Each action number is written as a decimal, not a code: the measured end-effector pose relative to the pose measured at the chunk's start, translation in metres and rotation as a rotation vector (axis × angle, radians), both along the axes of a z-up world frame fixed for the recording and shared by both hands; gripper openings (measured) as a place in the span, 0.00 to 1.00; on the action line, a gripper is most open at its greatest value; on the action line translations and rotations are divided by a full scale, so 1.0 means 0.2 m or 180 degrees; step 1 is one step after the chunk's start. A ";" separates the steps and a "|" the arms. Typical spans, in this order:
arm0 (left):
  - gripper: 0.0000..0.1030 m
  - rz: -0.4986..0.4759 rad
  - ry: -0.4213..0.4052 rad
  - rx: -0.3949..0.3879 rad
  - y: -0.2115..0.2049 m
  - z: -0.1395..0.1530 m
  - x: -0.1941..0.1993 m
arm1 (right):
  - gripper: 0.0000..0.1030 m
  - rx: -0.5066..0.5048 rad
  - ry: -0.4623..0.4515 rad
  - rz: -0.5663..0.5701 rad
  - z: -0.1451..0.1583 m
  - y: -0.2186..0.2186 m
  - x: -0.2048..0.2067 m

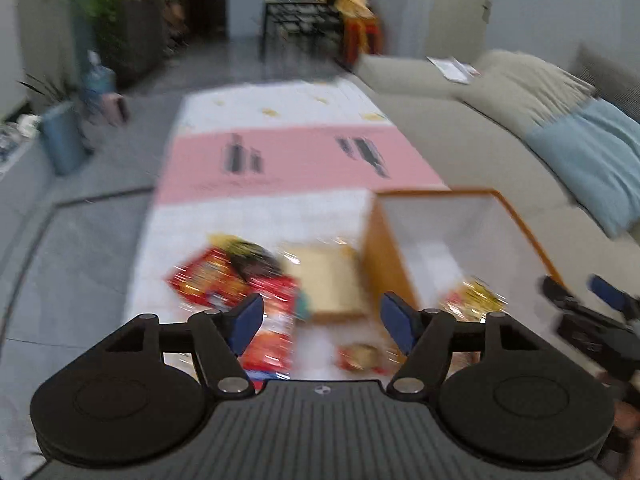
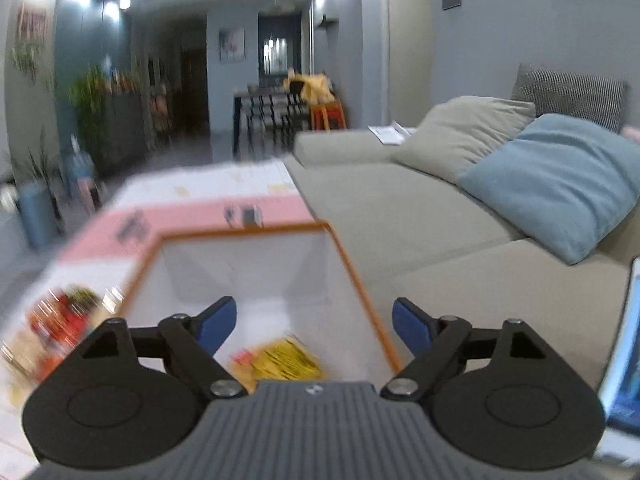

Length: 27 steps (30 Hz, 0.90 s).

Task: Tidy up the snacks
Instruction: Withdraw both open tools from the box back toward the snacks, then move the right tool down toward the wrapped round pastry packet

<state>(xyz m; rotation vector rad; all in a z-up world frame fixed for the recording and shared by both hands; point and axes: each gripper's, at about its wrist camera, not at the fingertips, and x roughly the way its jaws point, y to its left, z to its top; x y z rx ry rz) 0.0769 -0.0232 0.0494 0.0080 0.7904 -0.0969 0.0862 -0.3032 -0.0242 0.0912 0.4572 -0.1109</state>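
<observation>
Left gripper [image 1: 322, 322]: jaws wide apart, nothing between the pads. Right gripper [image 2: 314, 326]: same, wide apart, empty; it also shows at the right edge of the left view.

1 box [image 1: 520, 220], orange rim, white inside, sits on the table [image 1: 256, 216], ahead and right of the left gripper, directly under and ahead of the right one. 1 yellow snack pack [image 2: 286, 360] lies on the box floor, just below the right gripper's jaws.

Loose snacks on the table, left of the box: about 2 red packs [image 1: 208, 280], 1 tan pack [image 1: 324, 280] touching the box wall, 1 small pack [image 1: 362, 356] close under the left gripper. Blur makes the count rough.

1 sofa [image 2: 420, 240] right of the table, 3 cushions on it.
</observation>
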 end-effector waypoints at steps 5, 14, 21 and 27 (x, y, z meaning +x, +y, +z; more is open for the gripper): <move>0.77 0.0301 0.0044 -0.0109 0.23 -0.06 0.07 | 0.83 0.0446 -0.0285 0.0273 0.07 0.12 -0.03; 0.77 0.0572 0.0203 -0.0067 0.49 -0.24 0.07 | 0.82 0.0019 -0.0174 0.1142 0.12 0.76 -0.04; 0.77 0.0720 0.0191 0.0037 0.61 -0.24 0.03 | 0.76 -0.0642 0.0734 0.0885 -0.12 1.13 0.13; 0.77 0.0763 0.0246 -0.0125 0.67 -0.26 0.04 | 0.78 -0.1215 0.1072 0.0455 -0.35 1.25 0.17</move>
